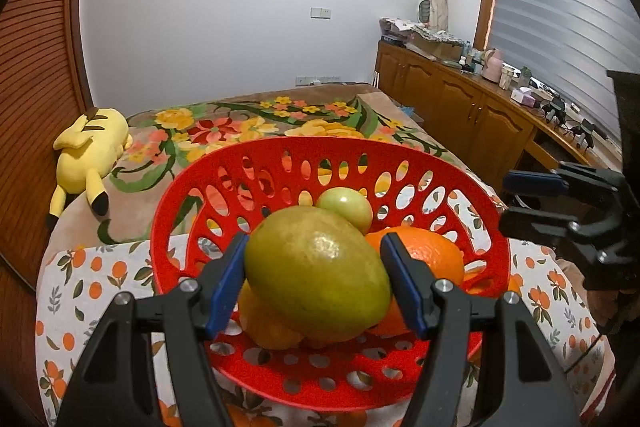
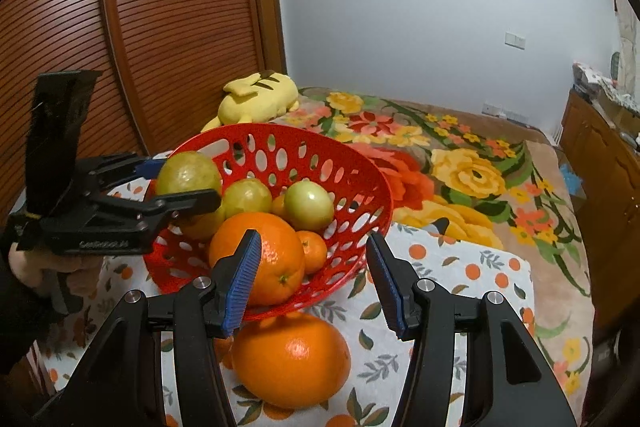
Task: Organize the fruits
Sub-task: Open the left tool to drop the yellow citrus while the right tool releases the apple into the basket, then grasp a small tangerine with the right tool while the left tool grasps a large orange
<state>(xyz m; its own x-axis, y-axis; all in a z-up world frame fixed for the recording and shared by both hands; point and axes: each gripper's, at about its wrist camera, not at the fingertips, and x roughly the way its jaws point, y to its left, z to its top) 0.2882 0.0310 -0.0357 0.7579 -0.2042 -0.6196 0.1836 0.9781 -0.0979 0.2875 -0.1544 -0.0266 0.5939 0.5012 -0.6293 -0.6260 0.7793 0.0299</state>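
A red perforated basket (image 1: 188,211) (image 2: 360,183) stands on a cloth with an orange print. My left gripper (image 1: 312,275) (image 2: 180,183) is shut on a large yellow-green fruit (image 1: 316,271) (image 2: 188,173) and holds it over the basket's near side. Inside lie a big orange (image 1: 432,251) (image 2: 264,251), a small mandarin (image 2: 314,251) and two round green fruits (image 2: 310,205) (image 2: 246,197). My right gripper (image 2: 314,267) (image 1: 520,201) stands open beside the basket, above a second big orange (image 2: 292,359) that rests on the cloth.
The cloth-covered table (image 2: 480,279) borders a bed with a floral blanket (image 2: 460,163). A yellow plush toy (image 1: 92,151) (image 2: 260,97) lies at the bed's edge. A slatted wooden wardrobe (image 2: 160,27) stands on the left, and cluttered wooden cabinets (image 1: 460,99) on the right.
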